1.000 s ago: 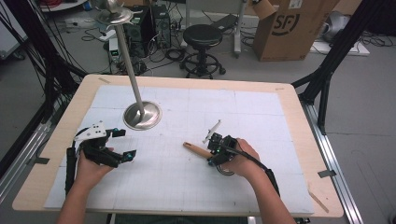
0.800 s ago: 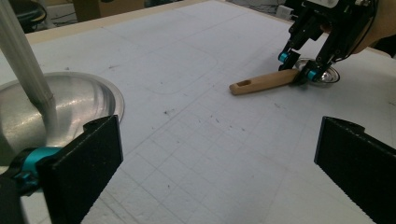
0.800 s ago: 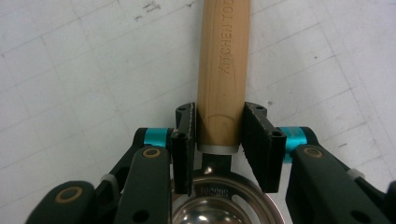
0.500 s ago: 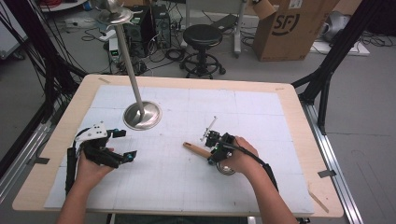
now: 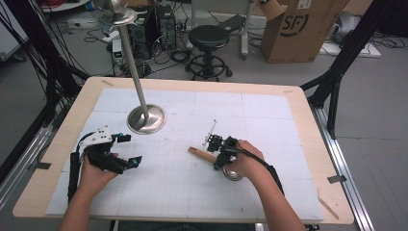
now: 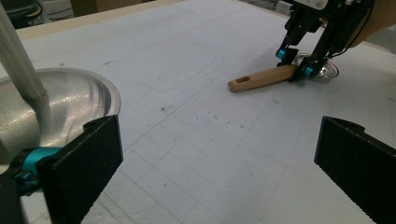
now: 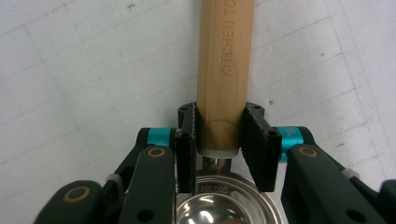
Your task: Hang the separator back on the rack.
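Two grippers work the table. Nearest the person, the right gripper [image 7: 218,140] has just been closing and seems clamped on the wooden handle [image 7: 223,70] of a steel ladle [image 5: 232,172] lying flat: the grasping step. Next comes lifting it level. The left gripper [image 6: 215,158] waits open beside the stand base [image 5: 146,119] farther back.

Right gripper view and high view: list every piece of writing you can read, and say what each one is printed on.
"KITCHEN TO", cut off by the picture's top edge: along the wooden handle.
"SUS304": stamped on the steel rim below that handle, upside down in this view.
"SF": on the cardboard box behind the table.
Nothing else is legible.
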A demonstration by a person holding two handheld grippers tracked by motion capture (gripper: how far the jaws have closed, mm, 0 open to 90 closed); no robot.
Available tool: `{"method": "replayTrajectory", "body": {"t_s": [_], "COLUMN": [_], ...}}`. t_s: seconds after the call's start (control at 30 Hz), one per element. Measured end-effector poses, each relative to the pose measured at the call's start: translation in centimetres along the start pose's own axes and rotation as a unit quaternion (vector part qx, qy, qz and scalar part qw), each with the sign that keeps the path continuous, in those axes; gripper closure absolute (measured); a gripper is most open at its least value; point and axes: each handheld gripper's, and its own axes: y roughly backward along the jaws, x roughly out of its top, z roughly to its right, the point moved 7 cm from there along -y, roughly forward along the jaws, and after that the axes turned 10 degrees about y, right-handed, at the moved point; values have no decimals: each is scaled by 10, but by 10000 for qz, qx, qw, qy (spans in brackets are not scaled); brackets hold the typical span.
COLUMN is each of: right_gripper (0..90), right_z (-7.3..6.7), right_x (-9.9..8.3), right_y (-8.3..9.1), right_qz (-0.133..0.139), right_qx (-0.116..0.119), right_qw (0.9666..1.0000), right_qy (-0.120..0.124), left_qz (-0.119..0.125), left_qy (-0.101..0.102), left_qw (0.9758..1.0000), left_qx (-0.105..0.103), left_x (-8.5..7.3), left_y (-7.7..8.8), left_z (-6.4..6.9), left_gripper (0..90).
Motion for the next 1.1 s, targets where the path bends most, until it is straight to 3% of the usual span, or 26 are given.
{"method": "replayTrajectory", "body": {"t_s": [0.27, 0.37, 0.5, 0.67, 0.9, 1.0, 1.1], "right_gripper": [690, 691, 690, 690, 690, 690, 690], "right_z": [5, 7, 8, 9, 13, 14, 16], "right_x": [-9, -11, -10, -8, -9, -6, -3], "right_y": [4, 11, 28, 48, 62, 66, 73], "right_qz": [583, 876, 1413, 2066, 2427, 2577, 2799], "right_qx": [123, 130, 221, 226, 127, 91, 72], "right_qw": [9980, 9956, 9891, 9774, 9687, 9654, 9591], "right_qy": [-199, -295, -352, -387, -497, -395, -404], "left_qz": [2, 6, 16, 35, 56, 63, 58], "left_qy": [2, 4, 8, 6, 14, 26, 16], "left_qw": [10000, 10000, 10000, 10000, 10000, 10000, 10000], "left_qx": [29, 39, 36, 37, 21, 25, 30], "left_x": [0, 0, 1, 1, 2, 2, 2], "left_y": [2, 2, 2, 4, 4, 4, 4], "left_z": [-2, -2, -2, -1, -1, -1, -2], "left_gripper": [16, 16, 16, 16, 16, 16, 16]}}
